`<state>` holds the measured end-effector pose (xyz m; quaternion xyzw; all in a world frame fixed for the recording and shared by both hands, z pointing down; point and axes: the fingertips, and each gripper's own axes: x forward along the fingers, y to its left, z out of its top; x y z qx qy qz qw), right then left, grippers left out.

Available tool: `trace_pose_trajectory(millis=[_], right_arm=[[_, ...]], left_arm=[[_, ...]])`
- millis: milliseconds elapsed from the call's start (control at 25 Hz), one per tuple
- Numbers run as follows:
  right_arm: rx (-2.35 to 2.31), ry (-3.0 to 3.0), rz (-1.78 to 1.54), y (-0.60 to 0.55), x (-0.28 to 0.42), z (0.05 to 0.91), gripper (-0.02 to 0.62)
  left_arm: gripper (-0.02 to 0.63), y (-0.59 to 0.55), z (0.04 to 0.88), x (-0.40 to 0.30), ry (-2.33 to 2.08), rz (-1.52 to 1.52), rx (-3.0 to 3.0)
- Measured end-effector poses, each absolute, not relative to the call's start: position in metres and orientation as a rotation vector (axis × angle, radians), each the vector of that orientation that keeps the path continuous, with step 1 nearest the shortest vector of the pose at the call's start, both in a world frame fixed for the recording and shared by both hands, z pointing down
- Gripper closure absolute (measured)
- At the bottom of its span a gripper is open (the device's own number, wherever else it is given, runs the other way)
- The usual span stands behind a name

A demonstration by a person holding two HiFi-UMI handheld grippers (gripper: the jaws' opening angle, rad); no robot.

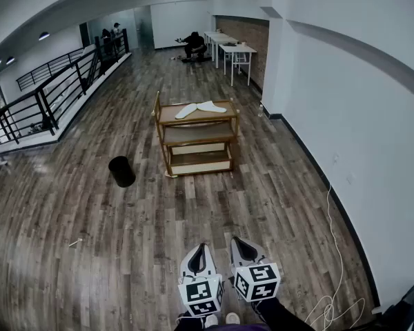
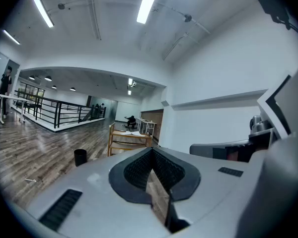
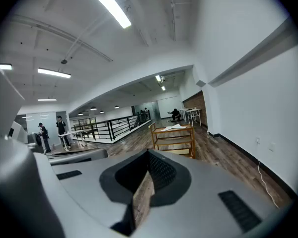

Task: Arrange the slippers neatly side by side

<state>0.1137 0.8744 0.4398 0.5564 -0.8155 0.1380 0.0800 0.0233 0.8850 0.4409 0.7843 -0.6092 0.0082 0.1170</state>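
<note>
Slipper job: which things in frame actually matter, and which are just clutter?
Job:
- slippers, splayed in a V on the rack top
- wooden rack
- left gripper and right gripper, both shut, empty, well short of the rack

Lying about:
- black bin on the floor
- white cable by the wall
- white tables at the far end

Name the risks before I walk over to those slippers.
1. The left claw and right claw are shut and far from the slippers; they must open before any grab.
2. The slippers lie splayed on top of the shelf; a nudge could push one off.
3. The bin and cable on the floor flank the path.
</note>
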Motion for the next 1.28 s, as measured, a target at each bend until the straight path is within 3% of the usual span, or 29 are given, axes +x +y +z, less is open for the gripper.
trace_pose_trajectory(millis=[640, 1280], right_arm=[[1.691, -2.436, 0.411, 0.875, 0.117, 0.438, 0.597], [1.83, -2.357, 0.457, 0.887, 0.118, 0.447, 0.597]], left_arm=[[0.604, 0.886, 0.439, 0.02, -1.786, 0.031, 2.304], [0.605, 0.913, 0.459, -0.037, -1.818, 0.02, 2.201]])
